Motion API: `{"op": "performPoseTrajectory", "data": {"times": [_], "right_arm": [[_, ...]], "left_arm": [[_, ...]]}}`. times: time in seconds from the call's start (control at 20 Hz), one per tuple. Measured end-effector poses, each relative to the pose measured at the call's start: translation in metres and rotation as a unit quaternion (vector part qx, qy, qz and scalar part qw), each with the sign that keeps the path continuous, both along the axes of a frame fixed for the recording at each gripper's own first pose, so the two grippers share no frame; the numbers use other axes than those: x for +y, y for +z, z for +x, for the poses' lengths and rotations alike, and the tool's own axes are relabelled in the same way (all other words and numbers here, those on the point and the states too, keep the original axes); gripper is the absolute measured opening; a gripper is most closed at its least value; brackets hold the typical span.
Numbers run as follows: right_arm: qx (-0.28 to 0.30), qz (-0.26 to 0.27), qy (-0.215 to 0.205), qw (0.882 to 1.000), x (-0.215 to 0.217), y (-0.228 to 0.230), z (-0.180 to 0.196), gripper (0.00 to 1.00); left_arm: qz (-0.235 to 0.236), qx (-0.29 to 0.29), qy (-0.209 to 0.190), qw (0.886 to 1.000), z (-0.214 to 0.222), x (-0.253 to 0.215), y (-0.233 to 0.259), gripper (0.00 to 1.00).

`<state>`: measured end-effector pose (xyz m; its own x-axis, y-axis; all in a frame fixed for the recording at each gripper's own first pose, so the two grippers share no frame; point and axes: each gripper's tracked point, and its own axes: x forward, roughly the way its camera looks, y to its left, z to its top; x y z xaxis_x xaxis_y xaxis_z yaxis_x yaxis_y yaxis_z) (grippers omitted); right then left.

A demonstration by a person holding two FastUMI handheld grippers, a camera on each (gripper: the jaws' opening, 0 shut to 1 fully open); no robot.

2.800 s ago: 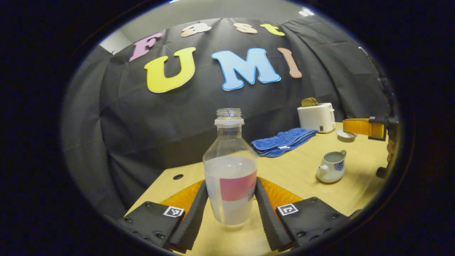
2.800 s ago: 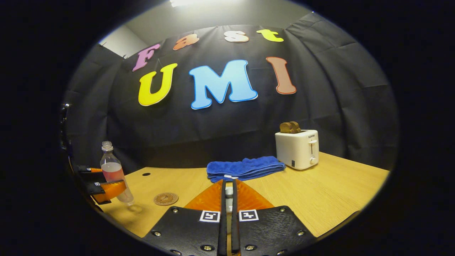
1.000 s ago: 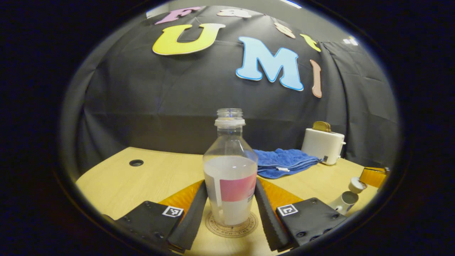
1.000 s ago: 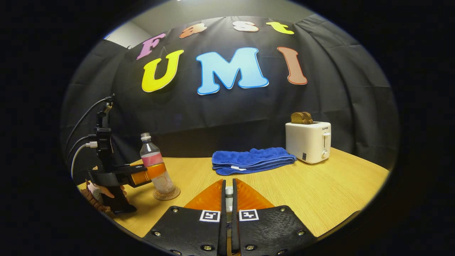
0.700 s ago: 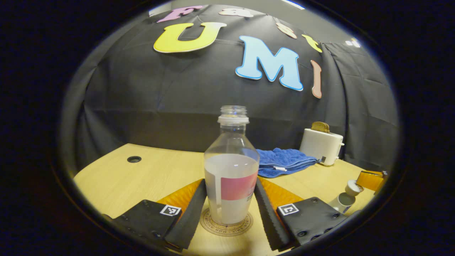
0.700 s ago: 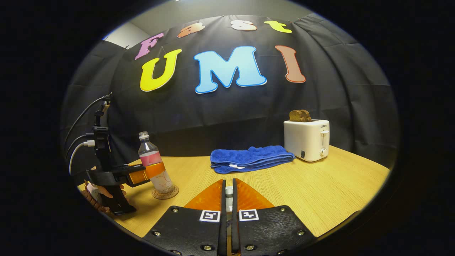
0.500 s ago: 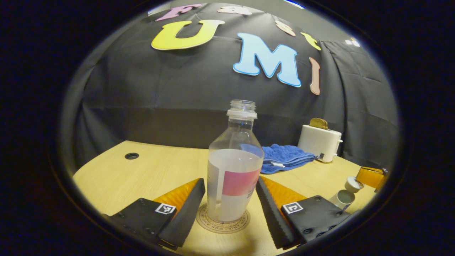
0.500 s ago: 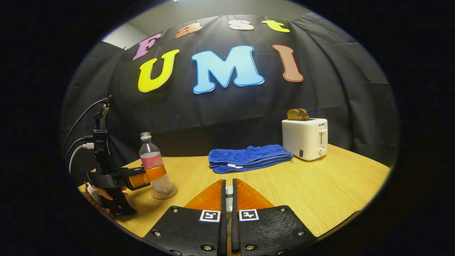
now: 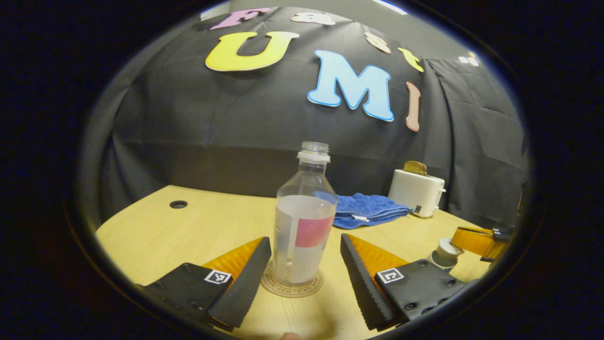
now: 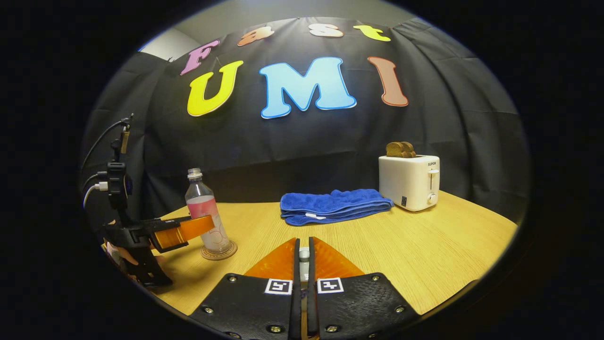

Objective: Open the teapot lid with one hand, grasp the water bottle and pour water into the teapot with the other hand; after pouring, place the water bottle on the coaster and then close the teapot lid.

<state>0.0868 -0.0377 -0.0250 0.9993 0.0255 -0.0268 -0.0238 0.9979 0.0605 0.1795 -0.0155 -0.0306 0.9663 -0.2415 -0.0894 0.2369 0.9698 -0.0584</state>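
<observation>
I am holding my left tool [image 9: 306, 262] with its fingers spread wide apart, gripping nothing. My right tool [image 10: 302, 255] is sitting level, fingers pinched almost together on a small white piece.

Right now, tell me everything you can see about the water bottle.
The water bottle is clear plastic, uncapped, with a pink label band and roughly half full of cloudy-looking liquid. It stands upright on the round coaster on the wooden table. The left gripper is open: its fingers flank the bottle on both sides without touching it. In the right gripper view the bottle stands left of the blue towel.
</observation>
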Motion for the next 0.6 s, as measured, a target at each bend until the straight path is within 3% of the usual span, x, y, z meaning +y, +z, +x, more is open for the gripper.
{"op": "performPoseTrajectory", "data": {"times": [0.6], "right_arm": [[0.004,-0.016,0.020,1.000,0.012,-0.004,-0.004,0.05]], "left_arm": [[-0.007,-0.020,0.008,1.000,-0.027,0.006,0.010,0.99]]}}
